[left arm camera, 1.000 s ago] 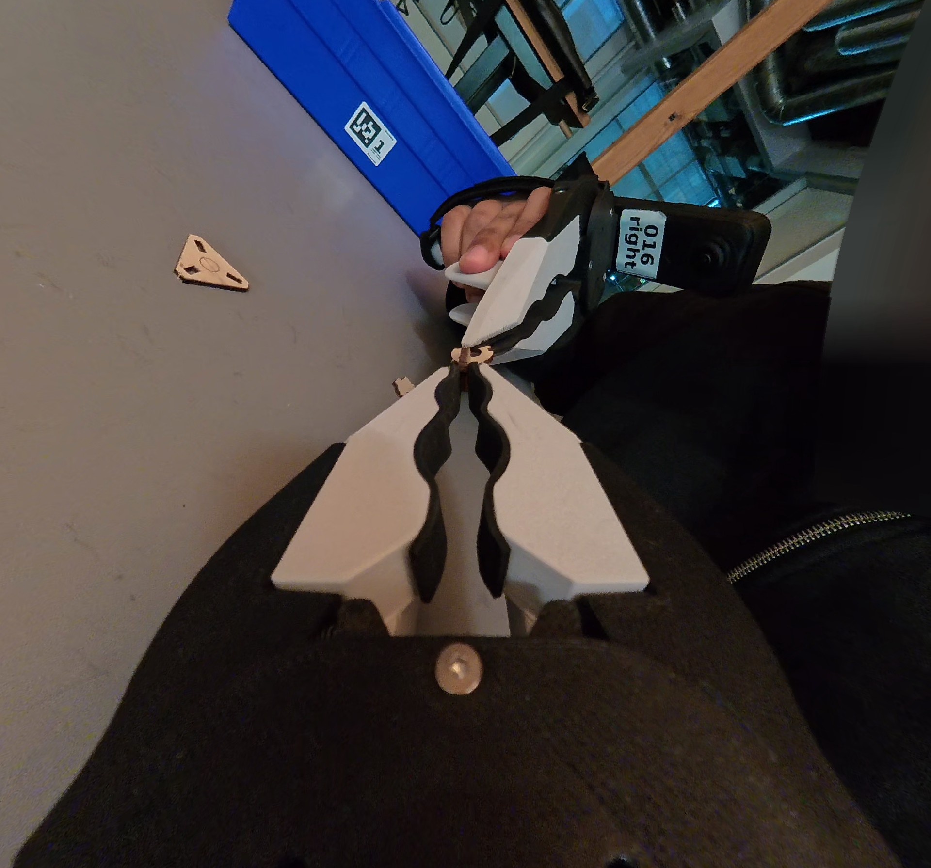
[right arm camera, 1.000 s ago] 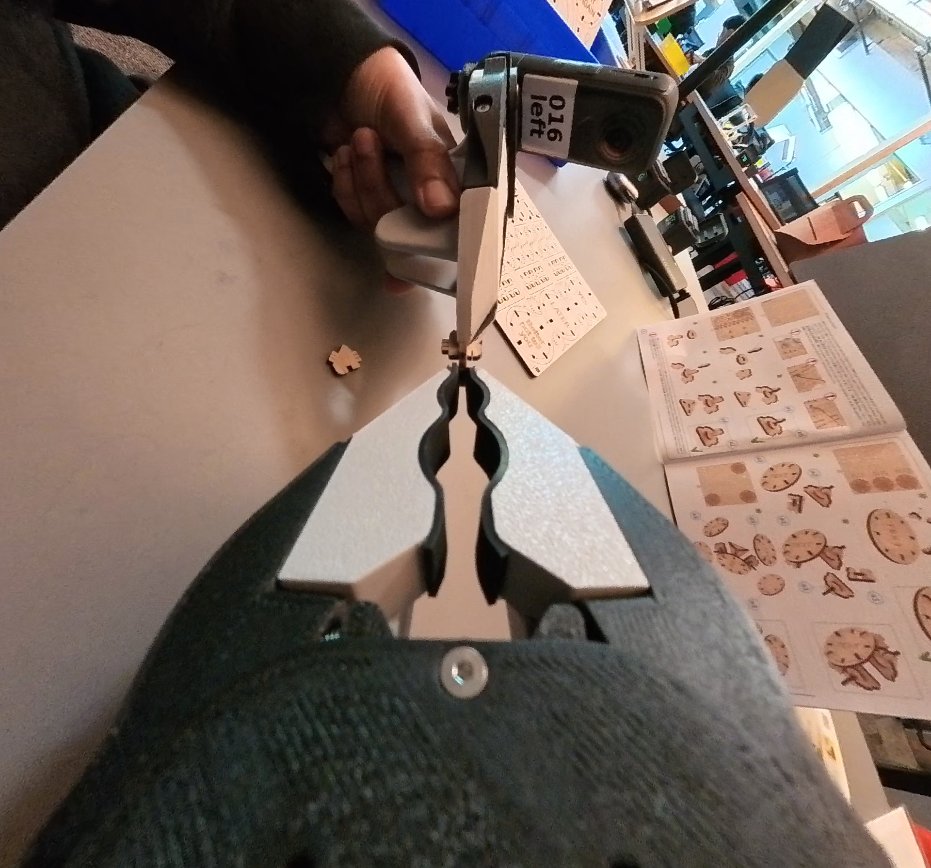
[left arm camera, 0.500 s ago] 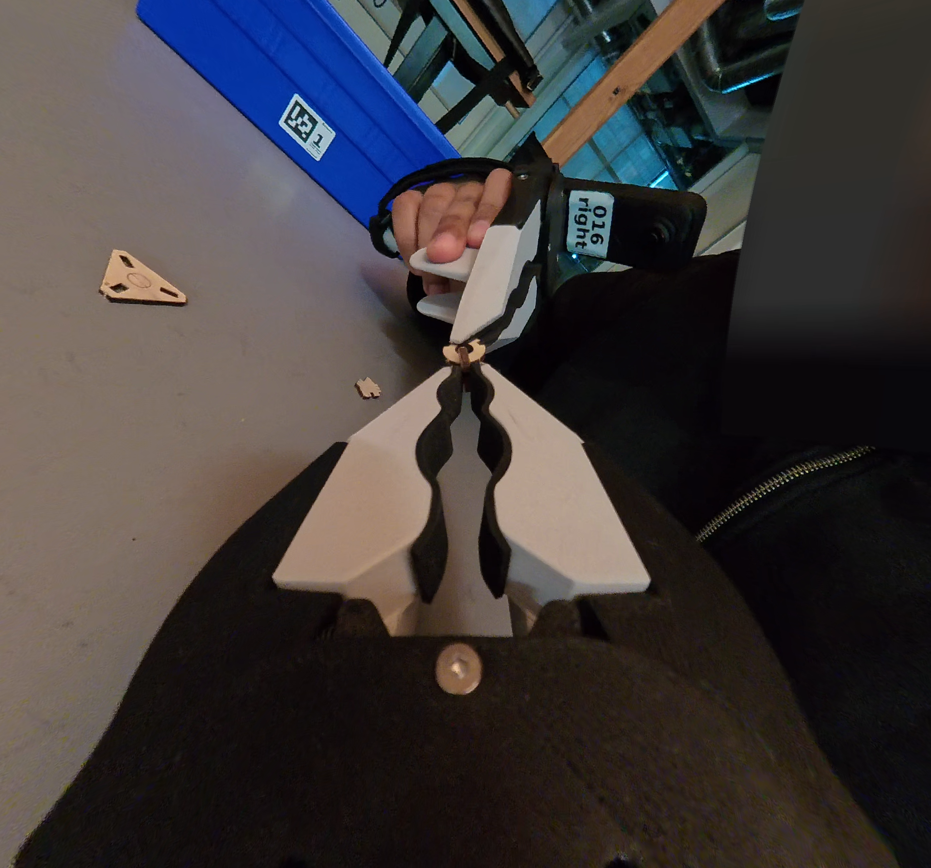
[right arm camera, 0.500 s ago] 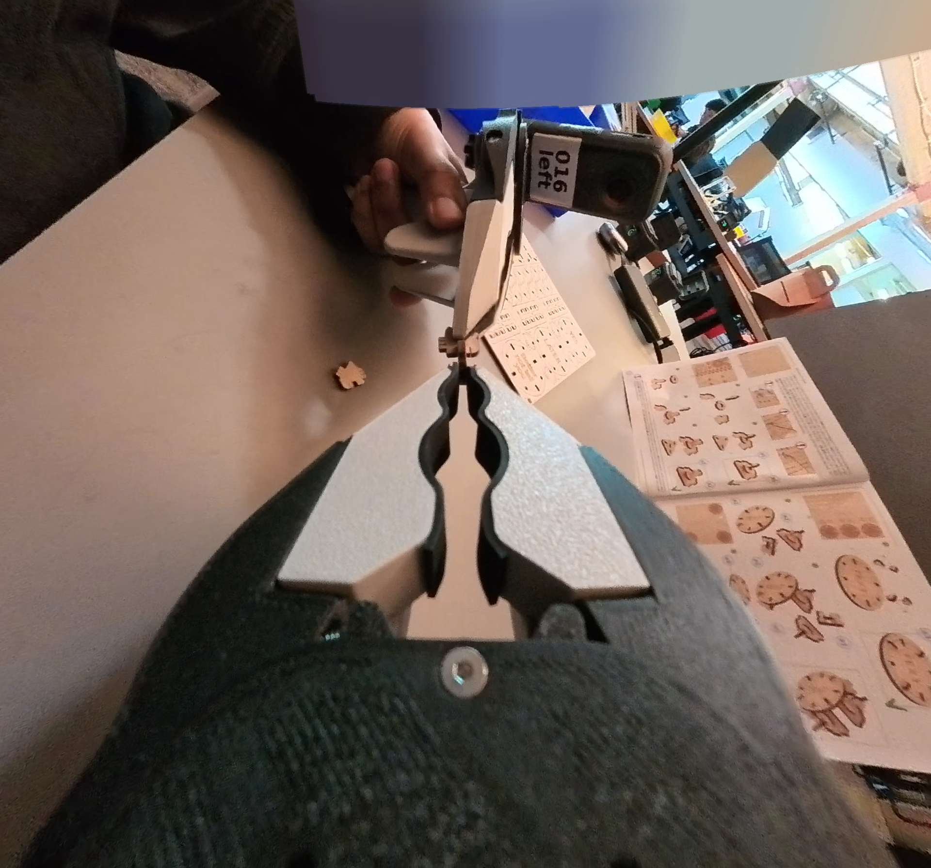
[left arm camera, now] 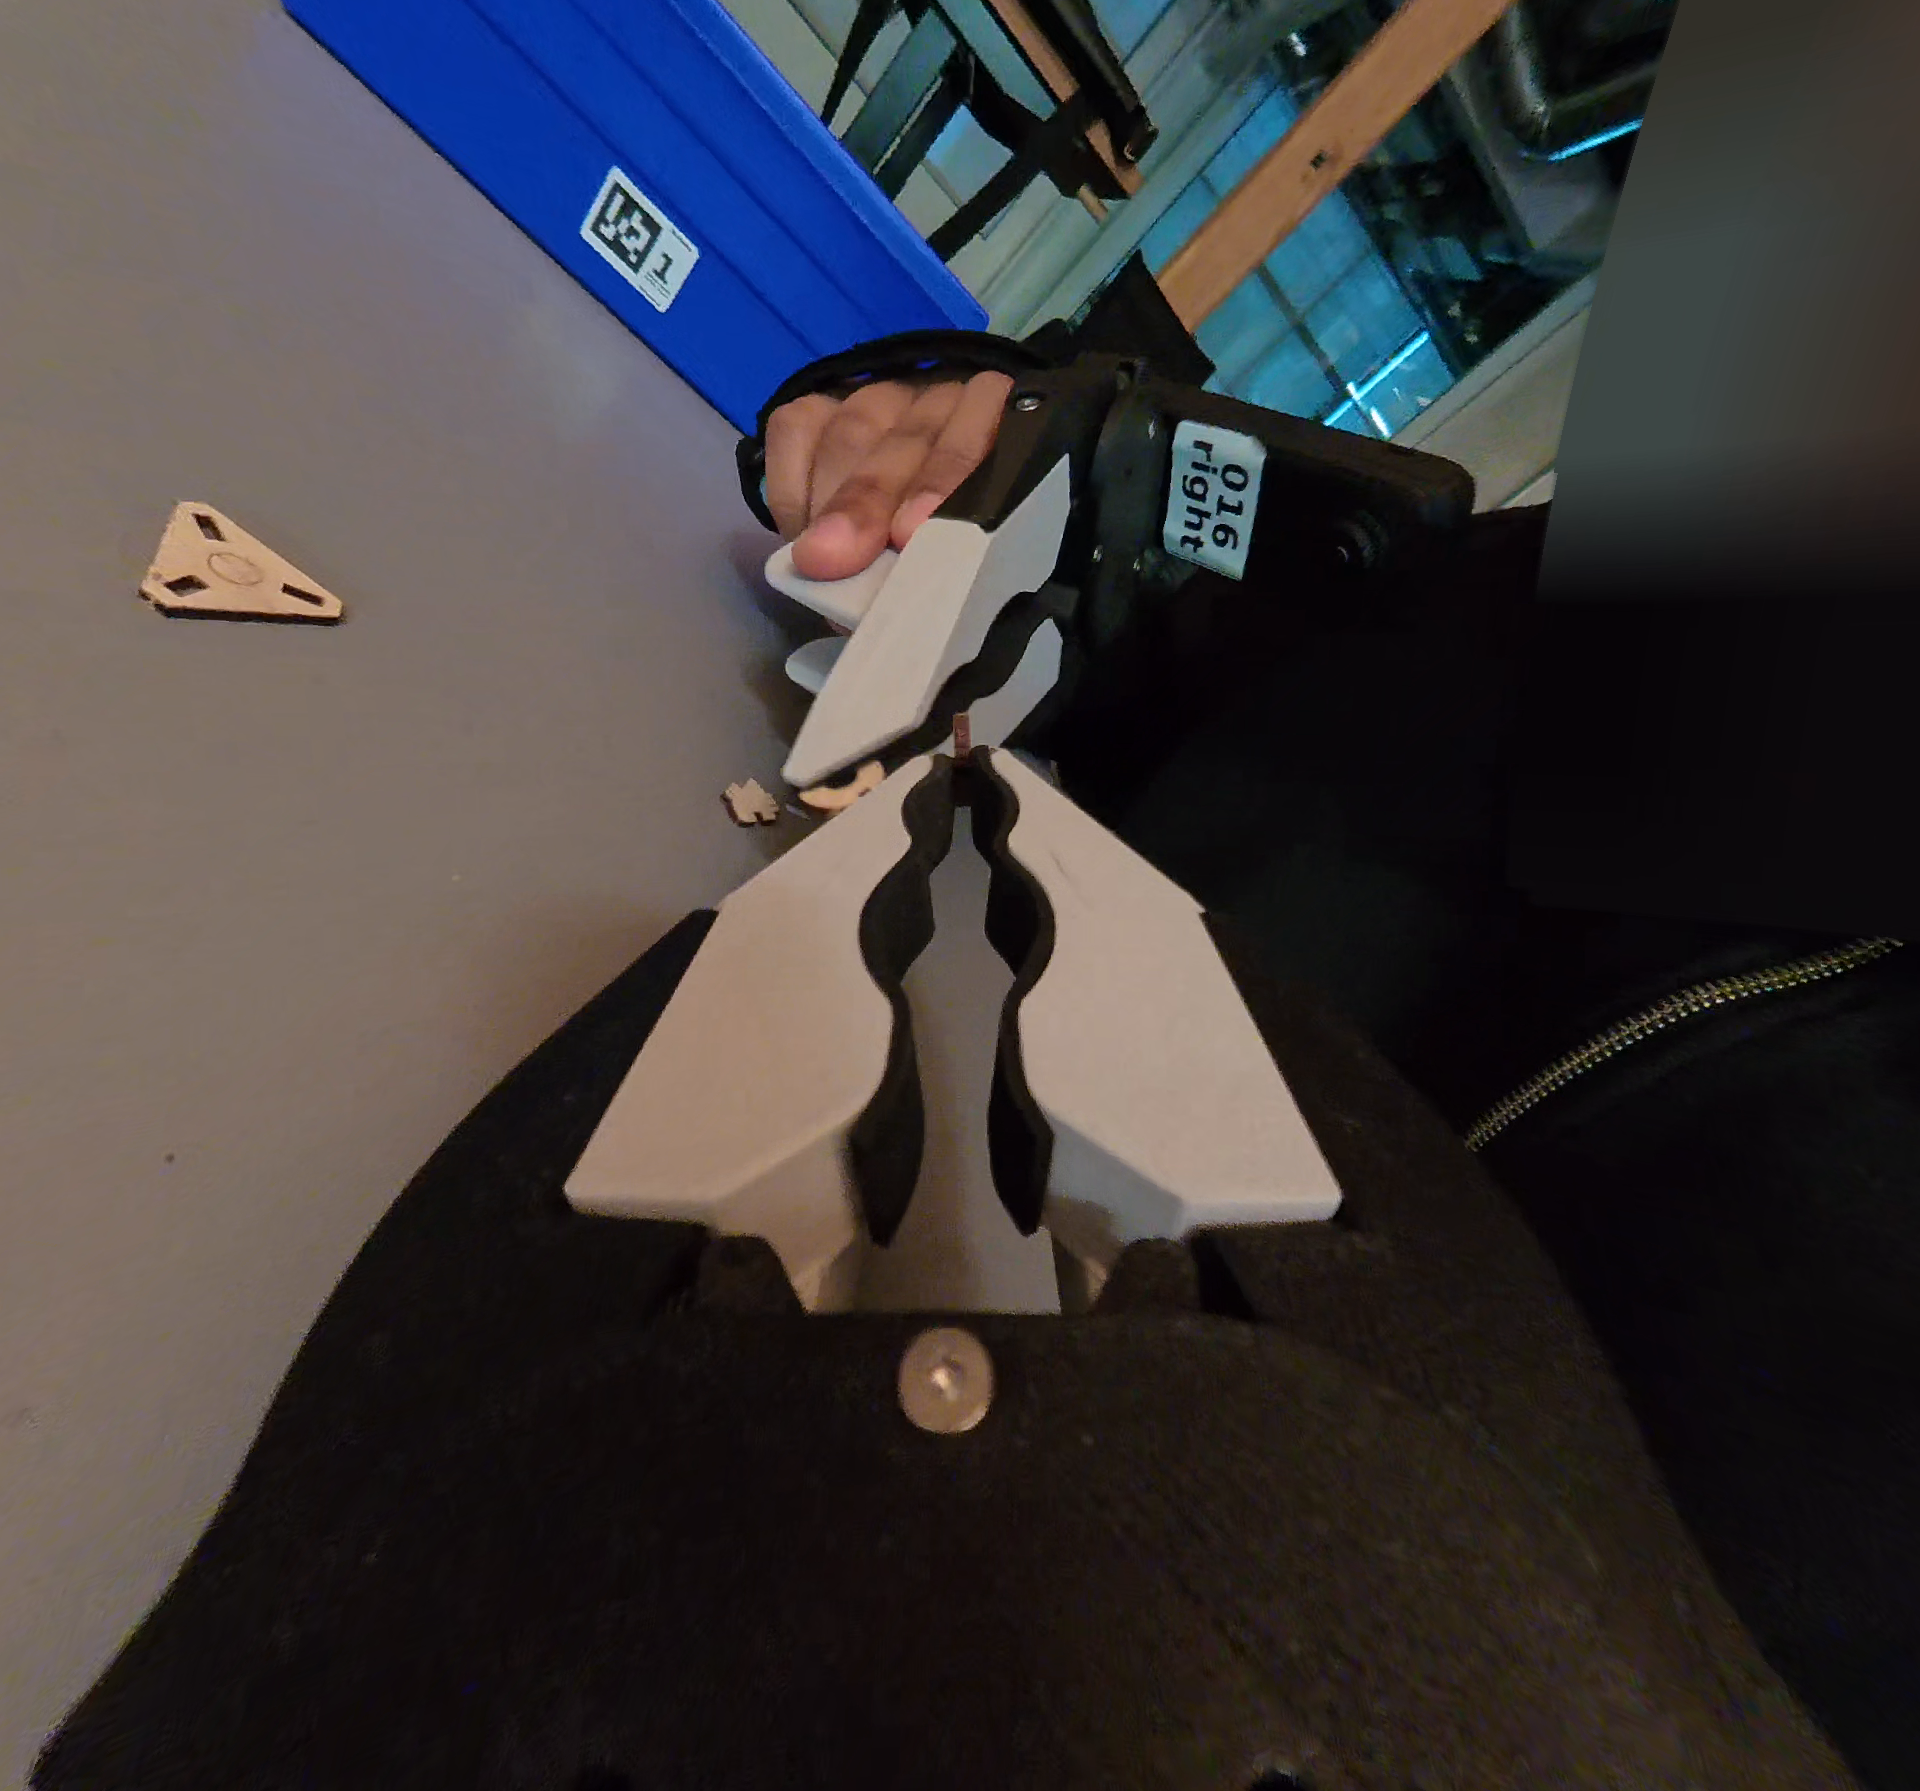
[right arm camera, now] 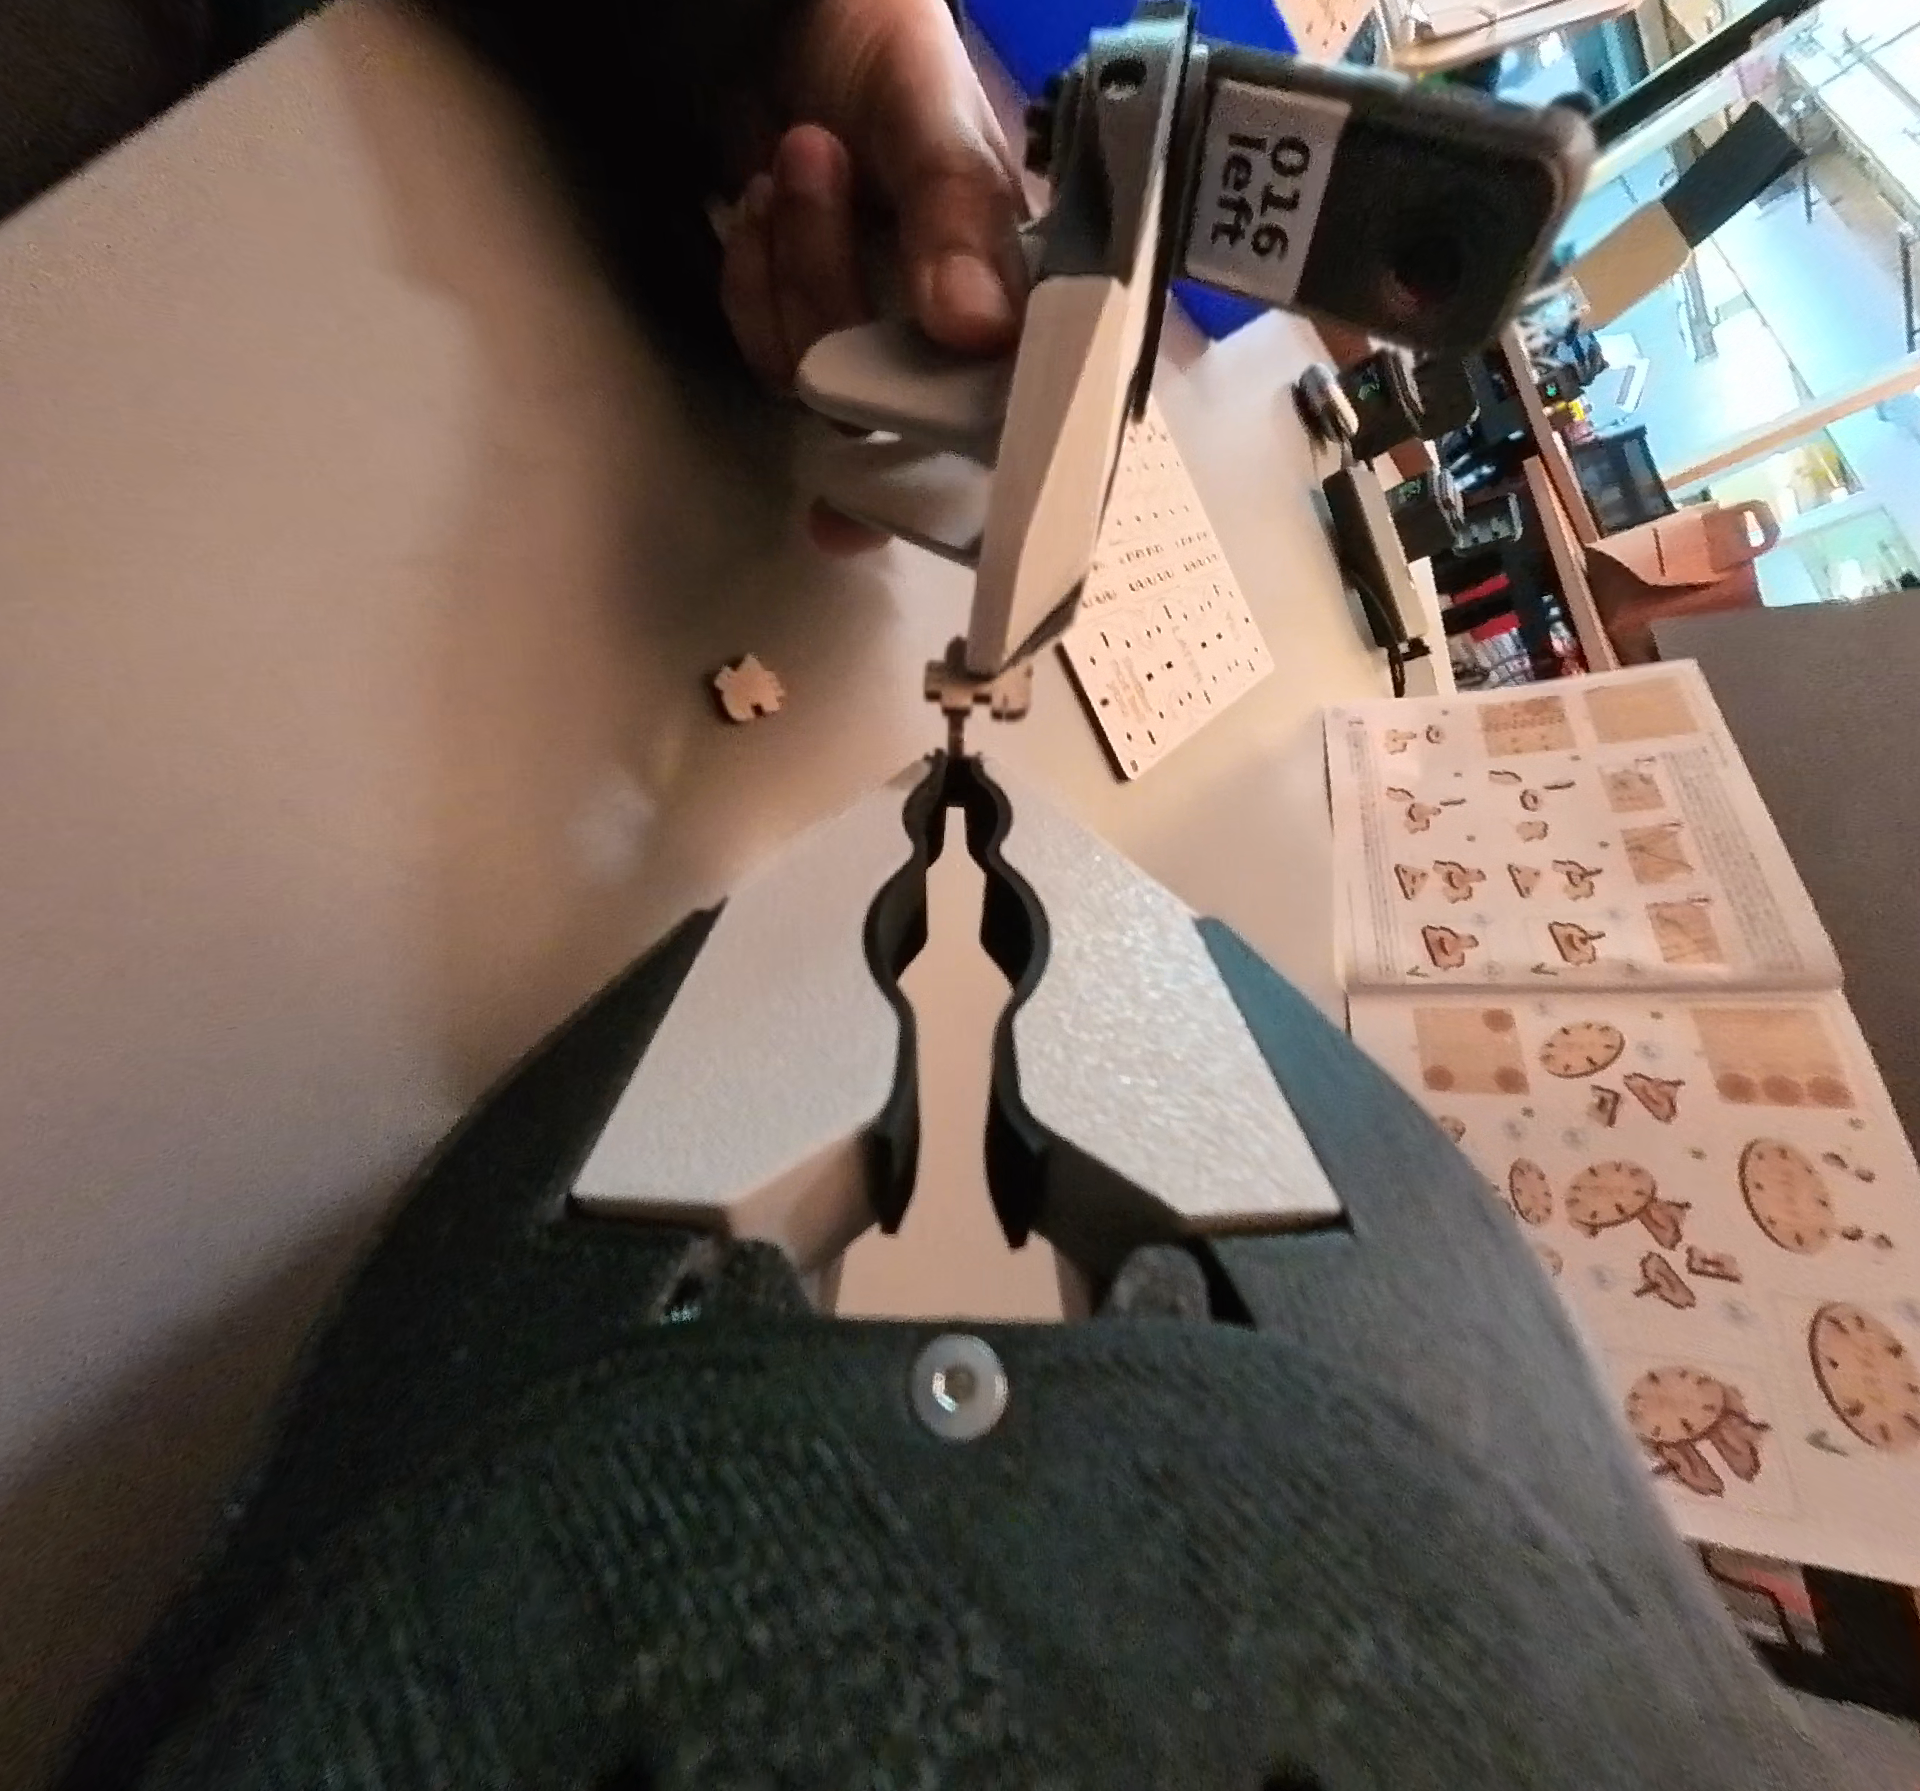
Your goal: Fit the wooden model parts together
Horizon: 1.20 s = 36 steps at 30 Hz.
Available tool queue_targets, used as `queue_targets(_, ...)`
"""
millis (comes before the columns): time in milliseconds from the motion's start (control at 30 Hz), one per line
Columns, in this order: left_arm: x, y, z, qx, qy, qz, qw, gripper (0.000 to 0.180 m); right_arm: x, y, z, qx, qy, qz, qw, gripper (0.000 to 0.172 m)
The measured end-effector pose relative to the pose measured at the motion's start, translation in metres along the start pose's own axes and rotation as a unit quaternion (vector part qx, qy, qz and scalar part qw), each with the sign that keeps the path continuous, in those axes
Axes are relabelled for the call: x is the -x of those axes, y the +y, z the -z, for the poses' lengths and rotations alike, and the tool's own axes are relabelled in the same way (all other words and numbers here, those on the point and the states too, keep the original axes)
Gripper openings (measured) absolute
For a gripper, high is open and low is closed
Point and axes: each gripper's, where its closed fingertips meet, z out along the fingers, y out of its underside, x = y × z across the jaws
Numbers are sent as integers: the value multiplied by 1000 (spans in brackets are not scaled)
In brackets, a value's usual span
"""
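Left hand-held gripper point(right arm camera: 992, 671): pinching a flat wooden piece point(right arm camera: 977, 692), tips pressing on it above the table point(right arm camera: 312, 598).
Right hand-held gripper point(right arm camera: 956, 770): pinching a thin wooden peg point(right arm camera: 954, 739), tips pressed on it.
Peg from piece: lying just beneath, long axis pointing straight at the piece's lower tab; touching or not, cannot tell.
Loose piece point(right arm camera: 750, 690): lying on the table left of the held piece.

Opposed close wrist views, shared table point(left arm camera: 312, 910)
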Motion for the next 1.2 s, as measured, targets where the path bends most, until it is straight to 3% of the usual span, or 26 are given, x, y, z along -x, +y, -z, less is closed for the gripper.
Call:
queue_targets(433,11,-12,12,-35,-18,15,999,0,-20,0,10,-44,9,-95,994,0)
queue_targets(1200,35,-4,7,-9,-101,33,994,0,-11,18,-1,101,42,44,993,0)
